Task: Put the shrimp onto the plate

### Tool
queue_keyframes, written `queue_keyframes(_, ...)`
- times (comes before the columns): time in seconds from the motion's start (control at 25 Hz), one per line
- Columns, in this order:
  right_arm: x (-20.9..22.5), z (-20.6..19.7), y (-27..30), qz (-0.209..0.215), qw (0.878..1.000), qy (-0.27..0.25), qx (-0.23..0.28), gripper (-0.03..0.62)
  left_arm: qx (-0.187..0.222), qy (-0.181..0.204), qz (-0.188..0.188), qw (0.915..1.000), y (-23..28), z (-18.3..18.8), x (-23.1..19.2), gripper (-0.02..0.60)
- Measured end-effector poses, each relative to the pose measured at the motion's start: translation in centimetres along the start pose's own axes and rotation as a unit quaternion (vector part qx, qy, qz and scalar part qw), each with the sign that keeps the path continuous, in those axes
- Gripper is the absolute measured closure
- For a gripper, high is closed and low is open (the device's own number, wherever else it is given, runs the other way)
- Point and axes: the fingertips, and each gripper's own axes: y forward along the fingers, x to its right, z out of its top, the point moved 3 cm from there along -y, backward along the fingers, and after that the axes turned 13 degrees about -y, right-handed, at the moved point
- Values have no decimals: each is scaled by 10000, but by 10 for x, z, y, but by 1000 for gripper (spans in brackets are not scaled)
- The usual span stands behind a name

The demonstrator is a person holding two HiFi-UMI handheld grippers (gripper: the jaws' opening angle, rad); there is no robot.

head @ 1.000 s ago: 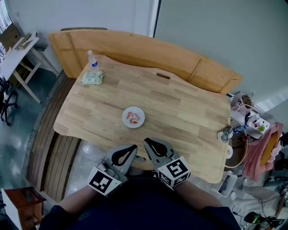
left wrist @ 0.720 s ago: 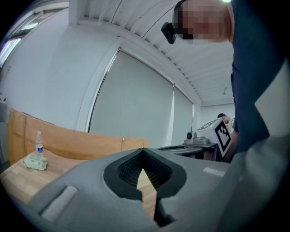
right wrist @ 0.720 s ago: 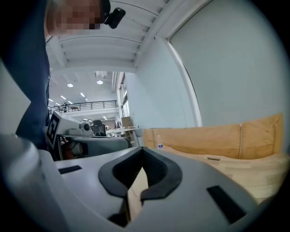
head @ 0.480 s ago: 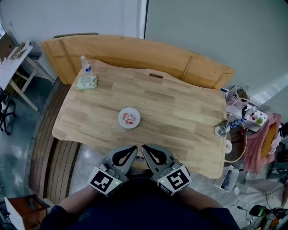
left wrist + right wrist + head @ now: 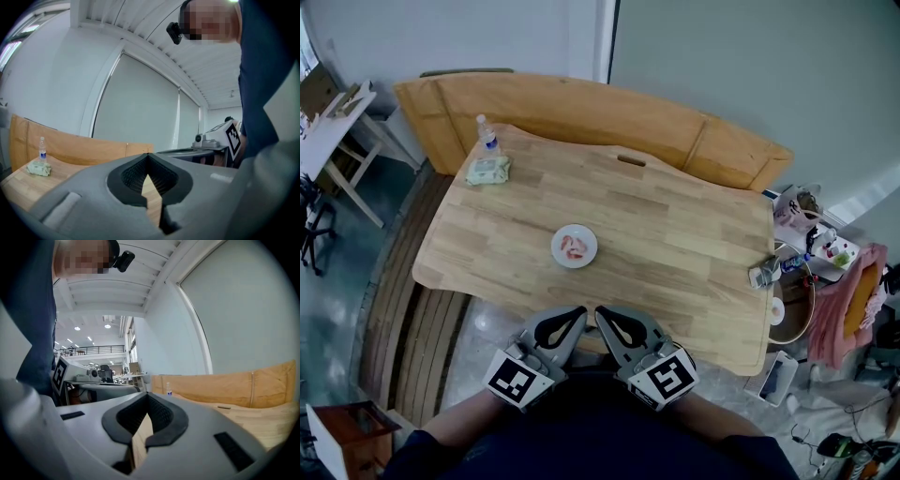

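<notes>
Head view is showing the shrimp point(image 5: 574, 247) lying on the plate point(image 5: 592, 254) at mid-frame on the surface point(image 5: 675, 234), so the task is looking finished. Left claw point(image 5: 572, 319) and right claw point(image 5: 609, 319) are hanging clenched and empty at lower centre, well apart from the plate.

I hold both grippers close in front of my body at six o'clock. My left gripper point(image 5: 575, 317) points toward one o'clock, my right gripper point(image 5: 604, 316) toward eleven, tips near each other. Both pairs of jaws are closed on nothing.
</notes>
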Motion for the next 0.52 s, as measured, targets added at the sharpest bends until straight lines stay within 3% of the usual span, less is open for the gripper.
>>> queue_keyframes(0.52,-10,6,-3,73,9999,-108,9,585,19,42,7,10000,-12,1,7,577)
